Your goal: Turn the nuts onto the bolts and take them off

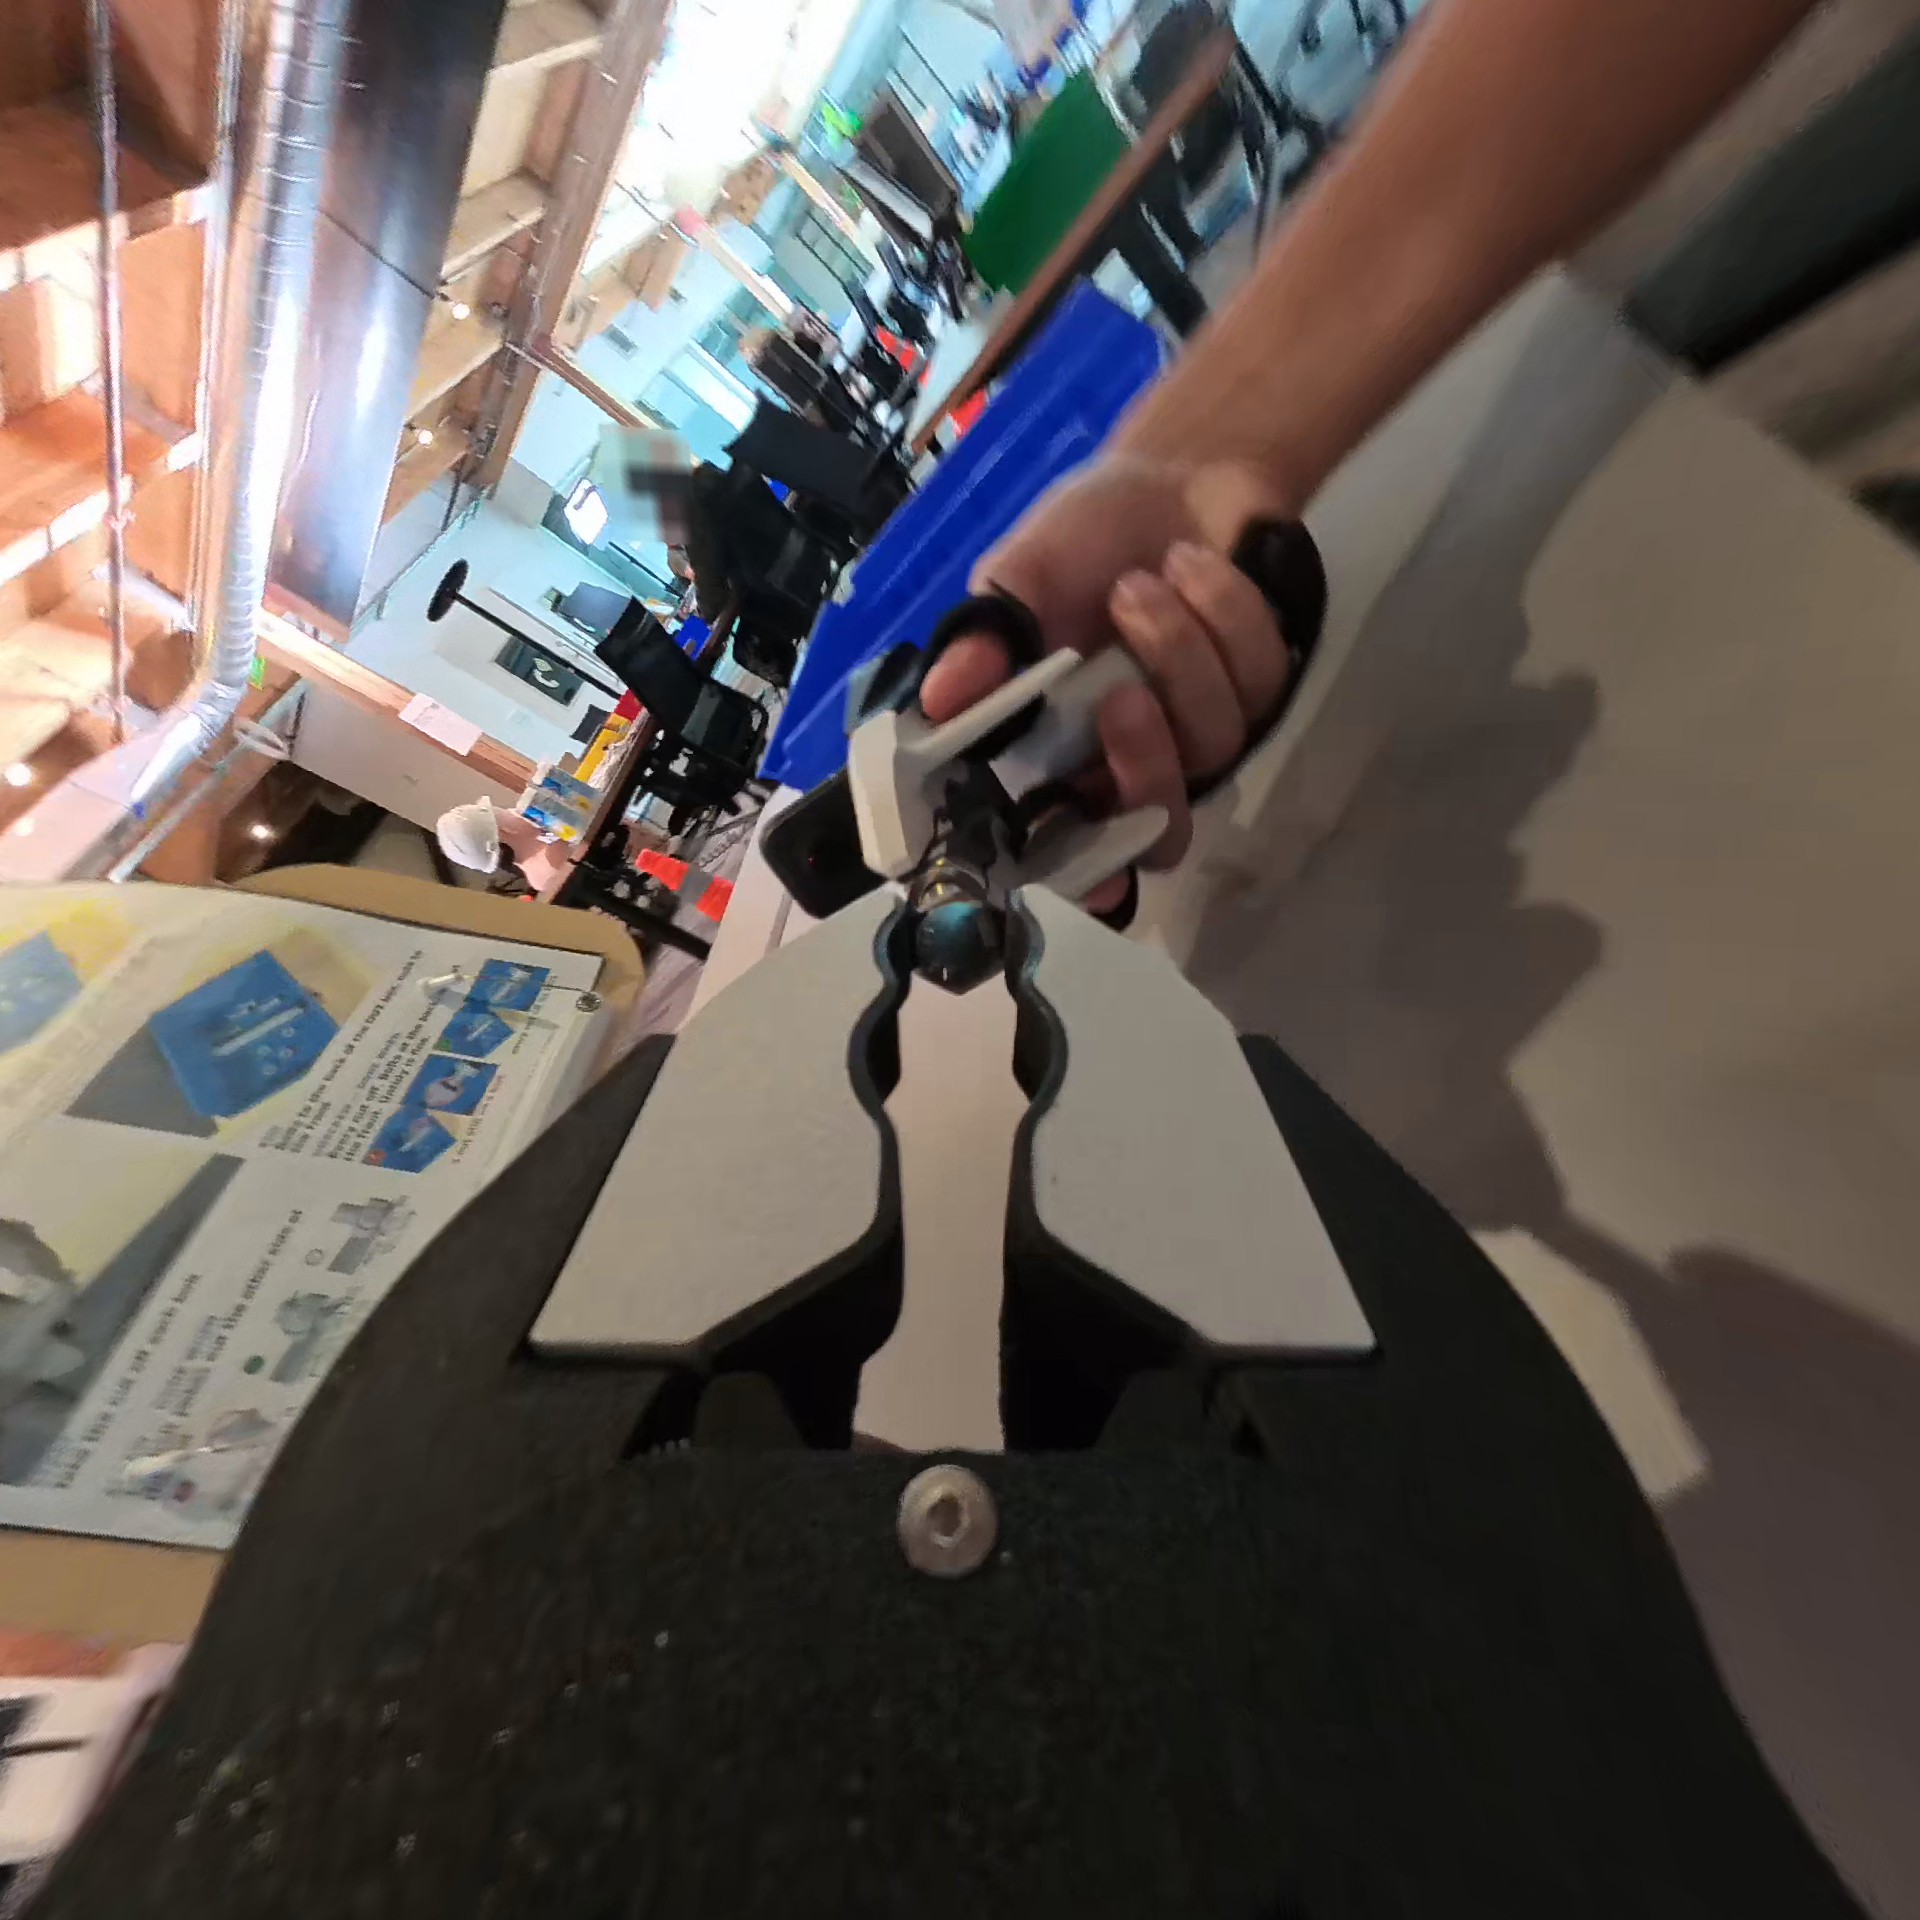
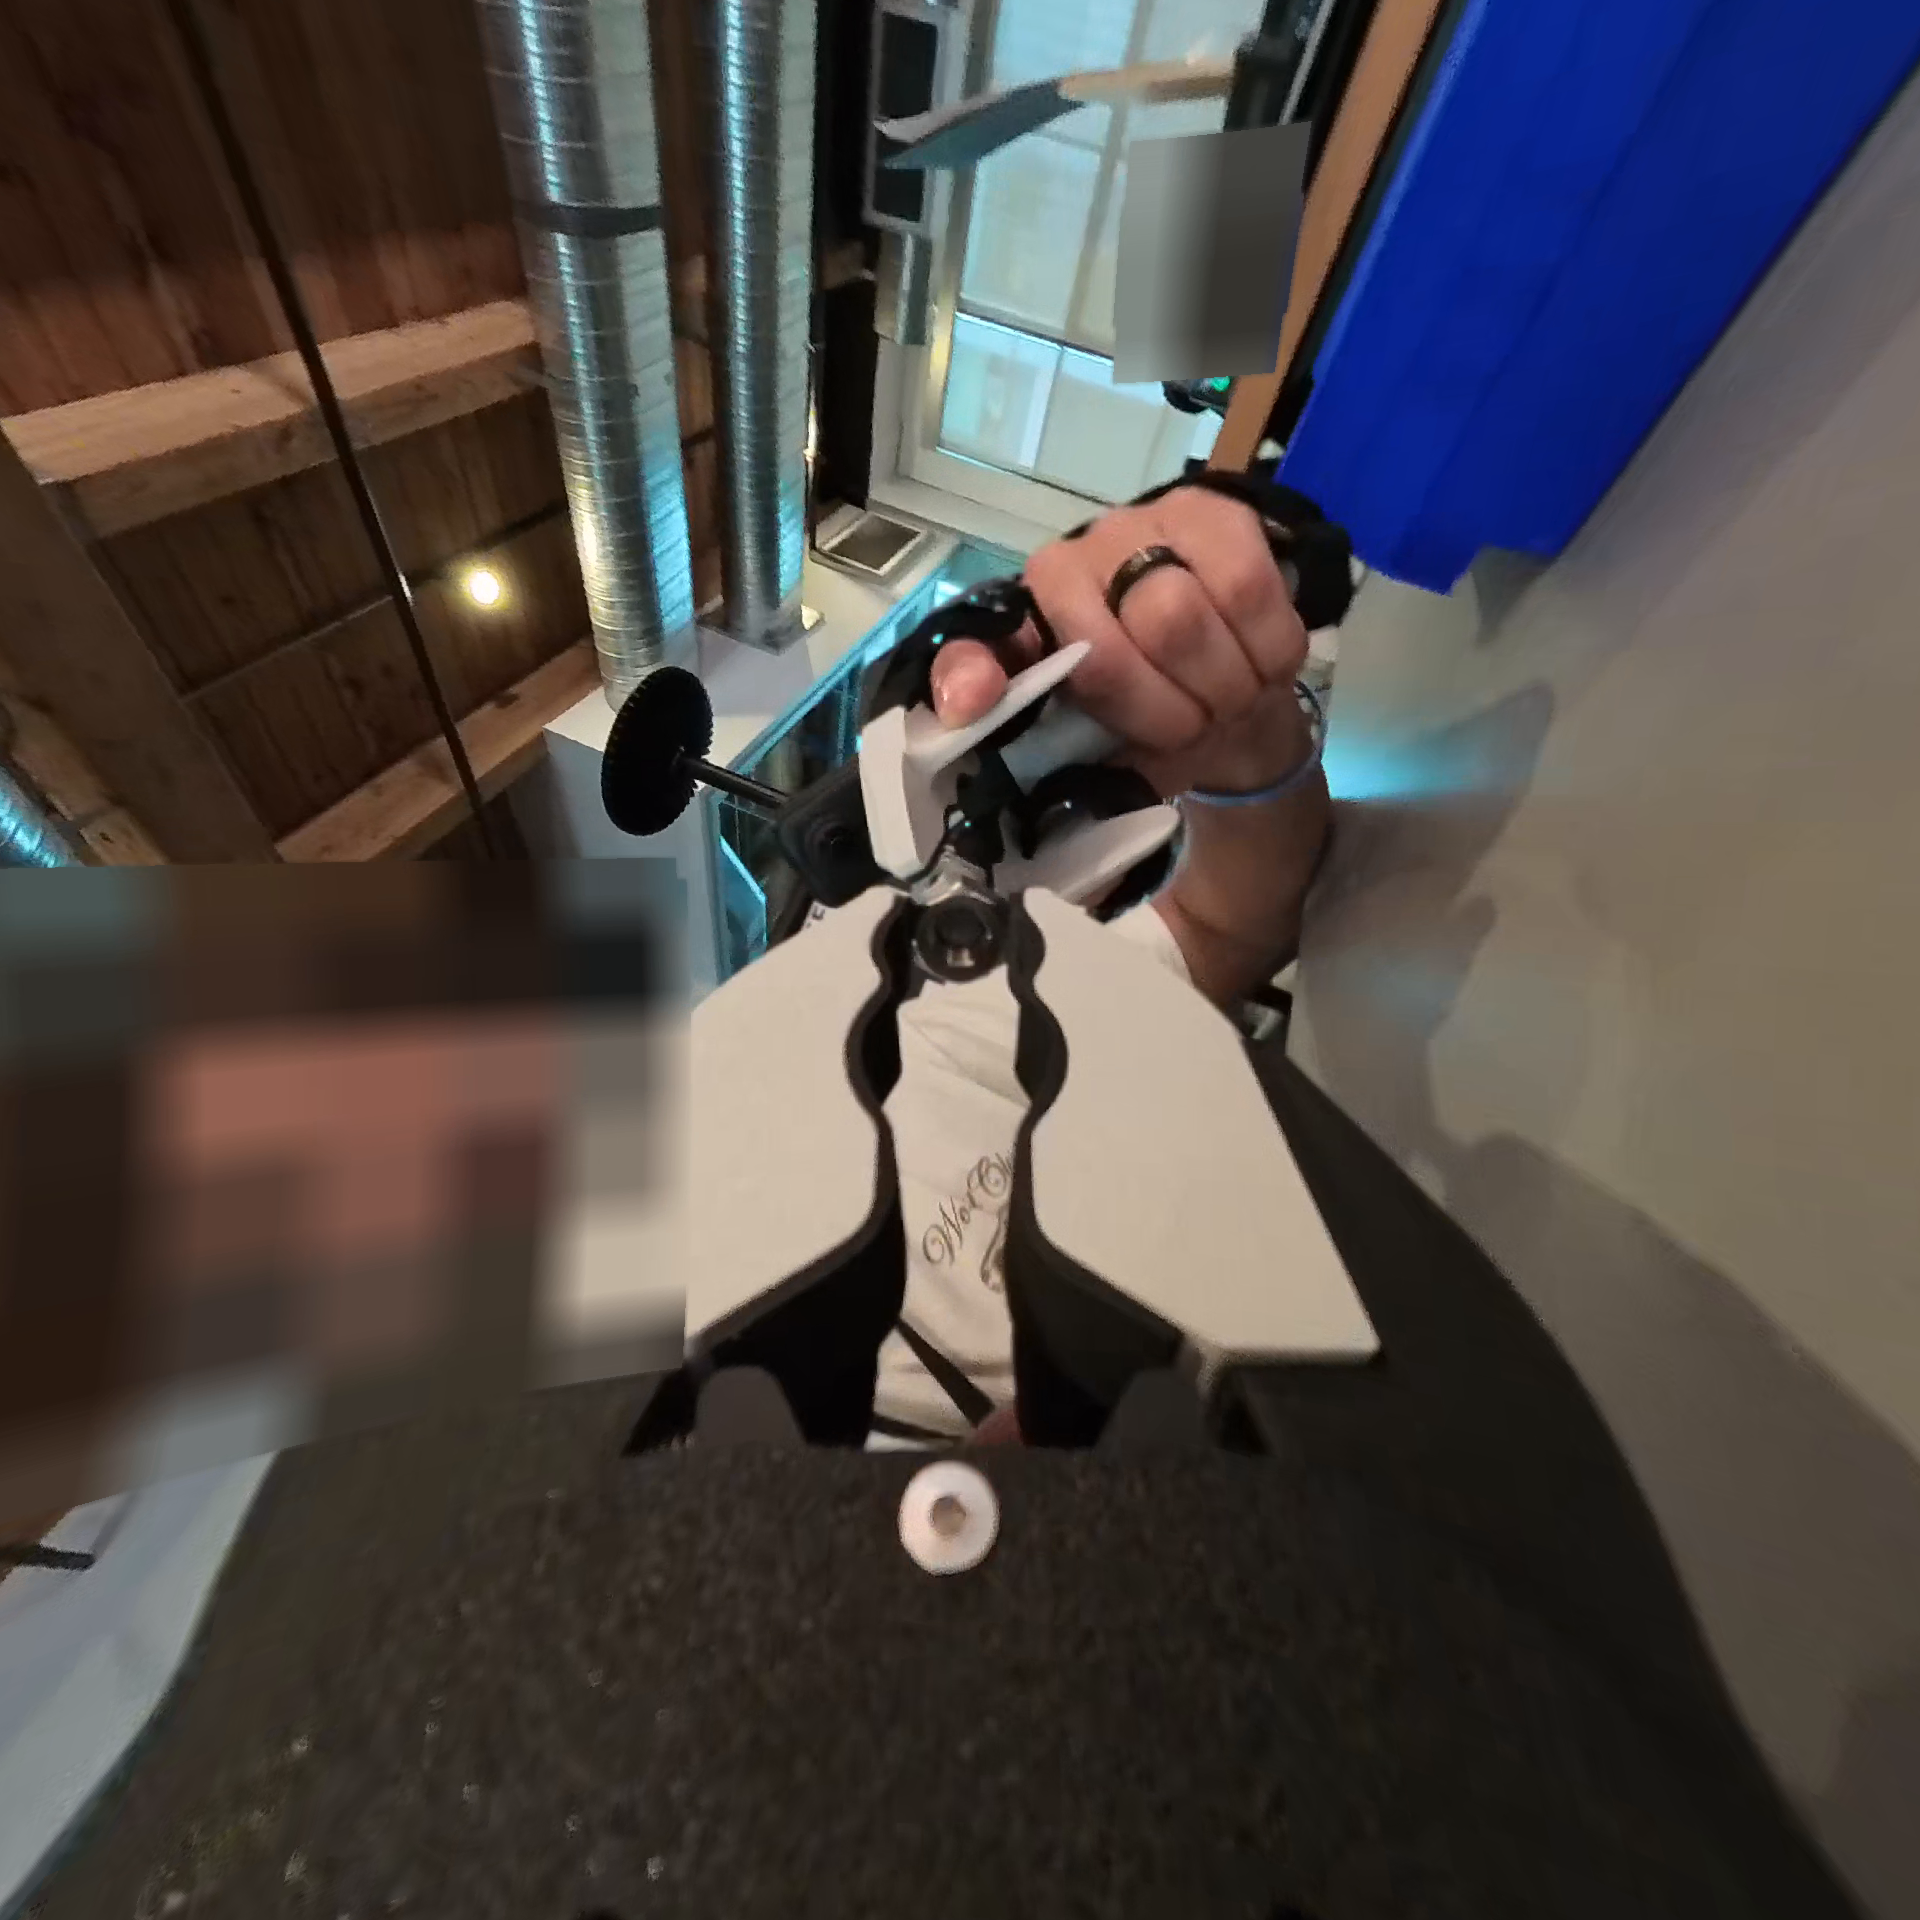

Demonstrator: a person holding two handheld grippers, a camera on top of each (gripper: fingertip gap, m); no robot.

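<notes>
Both grippers meet tip to tip in the air over the white table [image 1: 1621, 831]. In the left wrist view my left gripper [image 1: 951, 940] is shut on the dark rounded head of a bolt [image 1: 951, 954]. Just beyond it, my right gripper [image 1: 966, 883], held in a hand [image 1: 1143, 644], grips the silver part on the same bolt. In the right wrist view my right gripper [image 2: 954, 935] is shut on a nut [image 2: 956, 940] with the dark bolt end in its middle. The left gripper [image 2: 961, 873], held by a hand with a dark ring [image 2: 1174, 634], faces it. The bolt shank is hidden.
A blue bin [image 1: 997, 520] stands on the table behind the hands and also shows in the right wrist view [image 2: 1558, 260]. A printed instruction sheet on a cardboard box [image 1: 260, 1143] lies to the left. Both views are strongly tilted. The tips of both grippers are at nearly the same place.
</notes>
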